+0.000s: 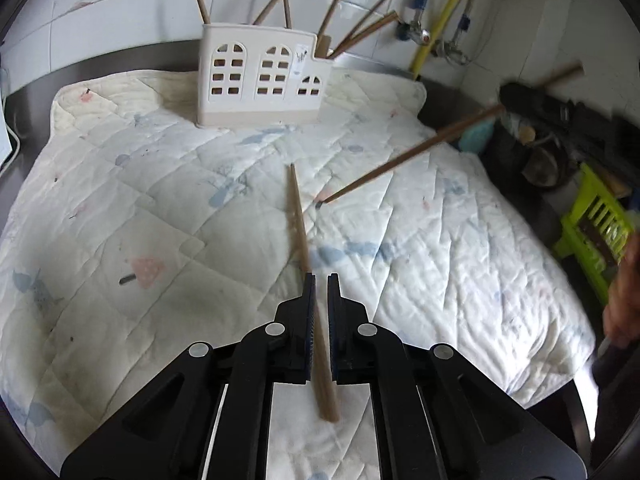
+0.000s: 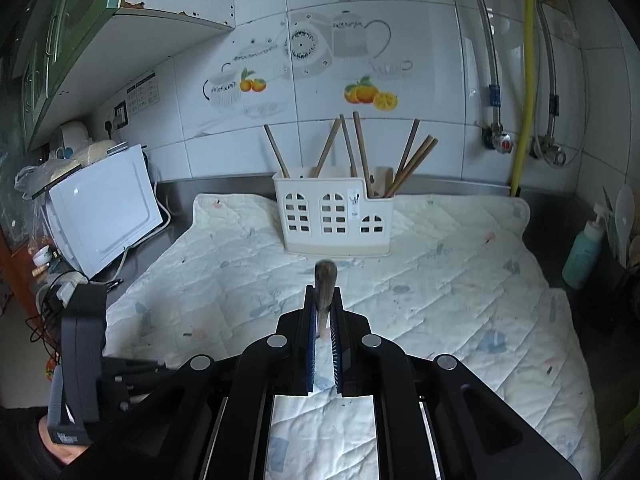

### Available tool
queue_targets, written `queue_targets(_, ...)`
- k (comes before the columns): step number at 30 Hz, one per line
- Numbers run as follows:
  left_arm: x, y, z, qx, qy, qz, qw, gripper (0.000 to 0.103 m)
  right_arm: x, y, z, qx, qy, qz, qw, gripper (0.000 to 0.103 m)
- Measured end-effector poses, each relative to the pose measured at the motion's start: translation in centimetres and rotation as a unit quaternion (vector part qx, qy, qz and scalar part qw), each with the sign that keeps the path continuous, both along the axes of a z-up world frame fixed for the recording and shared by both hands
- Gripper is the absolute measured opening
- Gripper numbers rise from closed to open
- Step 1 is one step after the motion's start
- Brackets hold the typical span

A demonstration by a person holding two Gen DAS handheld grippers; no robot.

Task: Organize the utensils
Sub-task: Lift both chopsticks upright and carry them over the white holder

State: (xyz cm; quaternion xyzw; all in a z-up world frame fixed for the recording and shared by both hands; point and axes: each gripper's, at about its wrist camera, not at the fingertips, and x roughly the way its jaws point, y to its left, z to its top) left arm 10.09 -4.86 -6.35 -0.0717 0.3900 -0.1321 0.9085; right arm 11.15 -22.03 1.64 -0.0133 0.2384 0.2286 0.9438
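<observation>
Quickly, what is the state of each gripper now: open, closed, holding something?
Left gripper: closed on a long brown wooden chopstick.
Right gripper: closed on another brown wooden chopstick, lifted off the quilted white cloth.

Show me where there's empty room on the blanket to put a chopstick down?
The quilt is bare right of the white holder, toward the soap bottle, and left toward the microwave. The holder itself is crowded with chopsticks.

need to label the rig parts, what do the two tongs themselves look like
Both the left tongs and the right tongs are matte black plastic. Angular linkage arms carry round silver pivot pins, and two flat fingers are lined with blue ridged pads. In the right wrist view, the left unit's grey-black body has a strap with white lettering.
</observation>
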Motion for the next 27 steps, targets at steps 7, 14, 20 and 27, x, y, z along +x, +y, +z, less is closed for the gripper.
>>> queue_targets(7,-0.3,-0.7,-2.9,0.006,0.03,0.008,0.9995,0.019,-0.2,0.4,-0.4,-0.005,0.002,0.003,1.0,0.007)
queue_targets(14,-0.4,-1.3,-3.2,0.036,0.026,0.02,0.9988,0.009,-0.2,0.2,-0.4,-0.004,0.002,0.003,1.0,0.007)
queue_targets(20,-0.1,-0.2,-1.5,0.033,0.014,0.011,0.9993,0.003,-0.2,0.3,0.4,-0.006,-0.007,0.004,1.0,0.007)
queue_targets(27,0.2,1.2,0.9,0.012,-0.006,-0.001,0.9999,0.002,0.1,0.4,0.8,-0.005,-0.009,0.005,1.0,0.007)
